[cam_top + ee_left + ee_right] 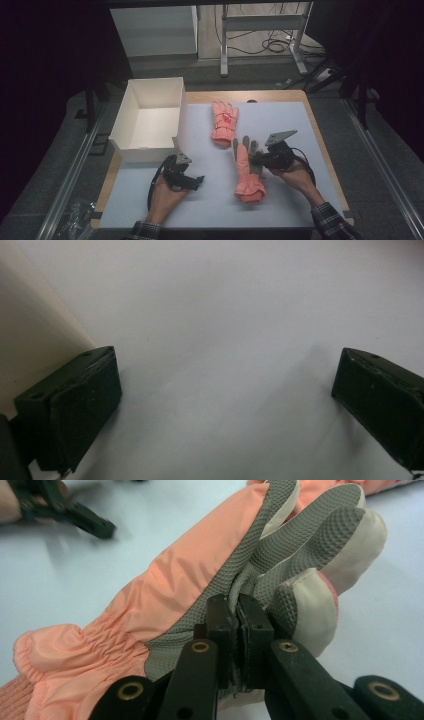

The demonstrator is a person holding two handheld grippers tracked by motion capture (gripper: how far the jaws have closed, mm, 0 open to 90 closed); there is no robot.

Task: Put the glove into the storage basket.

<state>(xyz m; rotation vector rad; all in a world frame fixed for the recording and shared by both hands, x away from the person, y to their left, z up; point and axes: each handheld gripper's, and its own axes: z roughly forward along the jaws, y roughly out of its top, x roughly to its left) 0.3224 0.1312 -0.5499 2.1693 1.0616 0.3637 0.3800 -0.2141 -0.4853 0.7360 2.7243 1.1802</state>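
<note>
right gripper view: right gripper (pixel 237 630) pinches near glove's (pixel 190 600) grey palm, cuff trailing left; left gripper (pixel 225 405) gapes empty, farther away.

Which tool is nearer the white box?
Left. The left tool sits just in front of the white box, jaws open; the right tool is farther right, clamped on a glove.

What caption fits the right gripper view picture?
Right gripper pinching the grey palm of an orange glove on the white table cover.
</note>
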